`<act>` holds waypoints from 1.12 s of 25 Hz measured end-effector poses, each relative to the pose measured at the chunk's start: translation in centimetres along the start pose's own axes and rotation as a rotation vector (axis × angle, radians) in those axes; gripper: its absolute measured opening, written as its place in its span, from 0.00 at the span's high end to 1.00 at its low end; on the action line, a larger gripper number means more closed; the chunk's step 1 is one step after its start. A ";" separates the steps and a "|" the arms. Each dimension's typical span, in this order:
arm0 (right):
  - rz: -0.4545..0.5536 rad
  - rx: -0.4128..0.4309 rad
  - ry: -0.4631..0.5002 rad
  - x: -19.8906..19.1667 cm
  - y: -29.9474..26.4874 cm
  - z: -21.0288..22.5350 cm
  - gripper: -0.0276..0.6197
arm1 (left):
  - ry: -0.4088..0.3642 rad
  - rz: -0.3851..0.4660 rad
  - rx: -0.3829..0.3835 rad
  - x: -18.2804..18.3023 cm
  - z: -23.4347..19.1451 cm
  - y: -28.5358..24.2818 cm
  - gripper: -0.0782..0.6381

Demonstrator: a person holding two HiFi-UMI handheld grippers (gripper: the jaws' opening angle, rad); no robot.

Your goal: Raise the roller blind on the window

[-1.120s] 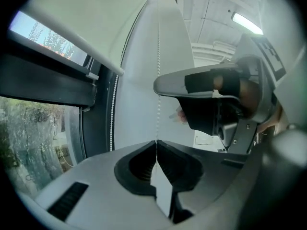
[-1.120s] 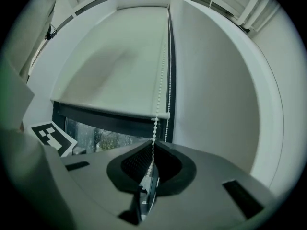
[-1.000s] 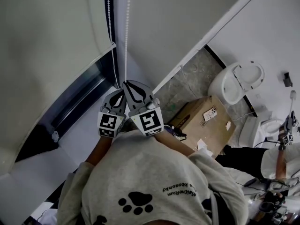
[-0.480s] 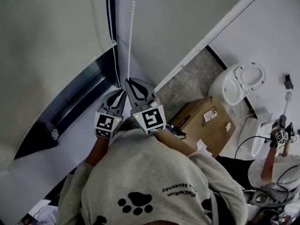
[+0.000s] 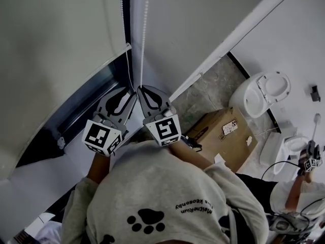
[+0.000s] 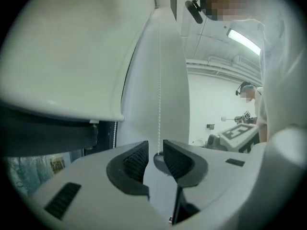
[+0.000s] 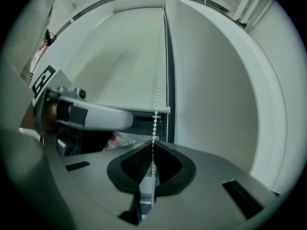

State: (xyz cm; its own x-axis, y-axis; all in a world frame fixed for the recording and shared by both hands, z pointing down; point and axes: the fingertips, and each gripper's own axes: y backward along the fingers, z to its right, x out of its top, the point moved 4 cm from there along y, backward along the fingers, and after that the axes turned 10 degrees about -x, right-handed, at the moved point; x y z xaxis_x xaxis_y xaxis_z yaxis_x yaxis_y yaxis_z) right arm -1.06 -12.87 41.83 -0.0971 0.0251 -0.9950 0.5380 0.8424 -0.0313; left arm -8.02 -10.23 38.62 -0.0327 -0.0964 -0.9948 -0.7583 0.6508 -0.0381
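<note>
White bead chain (image 5: 143, 39) stays pinched in the right hand-held gripper (image 7: 152, 164). The left hand-held gripper (image 6: 155, 153) just let go, jaws apart around it, probably to regrip higher. Roller blind (image 5: 61, 29) hangs just left, only partly up.

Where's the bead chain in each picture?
Head view: bead chain hangs at top centre.
Left gripper view: bead chain runs down the centre into the open left claw.
Right gripper view: bead chain at centre, pinched in the right claw.
Shared landmark: the blind's bottom rail.

Roller blind (image 5: 51, 44) closes the left; cardboard box (image 5: 218, 133) blocks right.
</note>
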 end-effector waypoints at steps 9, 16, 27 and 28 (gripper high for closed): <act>-0.011 0.015 -0.008 0.2 -0.2 -0.7 0.94 | -0.143 0.000 -0.004 6.1 0.5 -2.1 0.76; -0.014 0.025 -0.007 0.2 0.2 -1.4 0.94 | -0.143 -0.015 0.008 7.1 0.1 -3.1 0.87; -0.040 0.012 0.003 -1.1 -0.1 -1.2 0.94 | -0.103 -0.003 0.000 5.7 -0.1 -3.4 0.88; -0.049 0.013 0.005 -1.5 -0.1 -1.2 0.94 | -0.100 -0.009 0.002 5.3 -0.1 -3.4 0.88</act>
State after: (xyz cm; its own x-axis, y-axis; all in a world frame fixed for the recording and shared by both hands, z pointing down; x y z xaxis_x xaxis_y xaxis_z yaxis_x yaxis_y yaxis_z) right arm -1.96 -12.32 43.45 -0.1278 -0.0136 -0.9917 0.5432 0.8356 -0.0815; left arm -5.69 -13.08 33.45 0.0393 -0.0267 -0.9989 -0.7568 0.6519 -0.0472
